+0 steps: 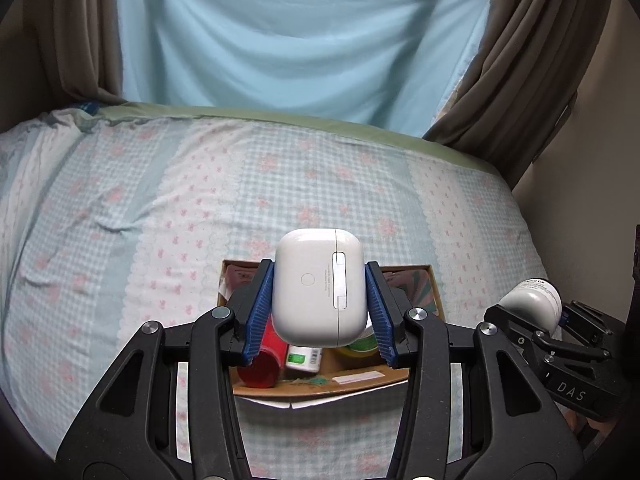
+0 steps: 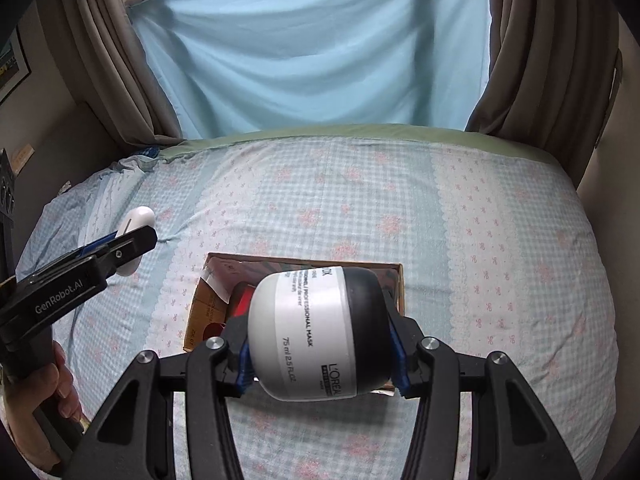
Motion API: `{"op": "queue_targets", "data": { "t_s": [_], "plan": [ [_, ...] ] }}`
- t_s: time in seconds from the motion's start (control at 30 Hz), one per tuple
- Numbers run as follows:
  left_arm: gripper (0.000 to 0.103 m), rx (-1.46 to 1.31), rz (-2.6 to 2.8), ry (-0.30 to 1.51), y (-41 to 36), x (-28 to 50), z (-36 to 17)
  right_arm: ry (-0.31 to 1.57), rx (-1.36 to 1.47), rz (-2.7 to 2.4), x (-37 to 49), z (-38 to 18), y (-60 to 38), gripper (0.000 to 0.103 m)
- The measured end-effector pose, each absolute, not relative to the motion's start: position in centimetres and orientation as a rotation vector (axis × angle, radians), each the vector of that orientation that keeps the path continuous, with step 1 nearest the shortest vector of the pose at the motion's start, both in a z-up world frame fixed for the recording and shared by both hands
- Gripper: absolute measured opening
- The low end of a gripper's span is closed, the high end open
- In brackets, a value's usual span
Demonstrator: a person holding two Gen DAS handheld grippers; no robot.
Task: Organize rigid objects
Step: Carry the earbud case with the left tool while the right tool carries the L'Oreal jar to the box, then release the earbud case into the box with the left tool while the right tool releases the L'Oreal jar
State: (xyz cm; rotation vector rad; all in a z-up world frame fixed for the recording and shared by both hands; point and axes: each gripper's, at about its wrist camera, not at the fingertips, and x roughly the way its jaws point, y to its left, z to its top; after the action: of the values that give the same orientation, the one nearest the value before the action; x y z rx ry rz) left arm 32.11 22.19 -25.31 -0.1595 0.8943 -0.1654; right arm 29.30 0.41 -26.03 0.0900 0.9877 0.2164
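Note:
My left gripper point(image 1: 320, 300) is shut on a white earbud case point(image 1: 320, 286) and holds it above an open cardboard box point(image 1: 352, 384) on the bed. The box holds a red container point(image 1: 264, 360), a white bottle with a green label point(image 1: 305, 357) and a green-lidded item point(image 1: 362, 342). My right gripper point(image 2: 320, 328) is shut on a white hair-mask jar with a black lid point(image 2: 316, 328), held over the same box point(image 2: 394, 280). The right gripper and jar show in the left wrist view point(image 1: 532, 298). The left gripper with the case shows in the right wrist view point(image 2: 134, 220).
The bed has a pale blue checked sheet with pink flowers point(image 1: 160, 208). A light blue cloth point(image 1: 280, 32) hangs behind it between brown curtains point(image 1: 532, 64). A wall point(image 1: 580, 208) borders the bed on the right.

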Motion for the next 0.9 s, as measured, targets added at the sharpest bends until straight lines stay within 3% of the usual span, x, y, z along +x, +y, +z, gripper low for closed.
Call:
{"op": "queue_targets", "data": {
  "t_s": [0.67, 0.9],
  "plan": [
    [0.041, -0.058, -0.286, 1.218, 19.8, 41.8, -42.3, 1.196, -0.012, 0.406, 33.3, -41.6, 6.8, 0.048],
    [0.041, 0.014, -0.320, 1.307, 18.7, 43.6, -44.6, 1.209, -0.052, 0.485, 33.0, -44.0, 8.2, 0.049]
  ]
}}
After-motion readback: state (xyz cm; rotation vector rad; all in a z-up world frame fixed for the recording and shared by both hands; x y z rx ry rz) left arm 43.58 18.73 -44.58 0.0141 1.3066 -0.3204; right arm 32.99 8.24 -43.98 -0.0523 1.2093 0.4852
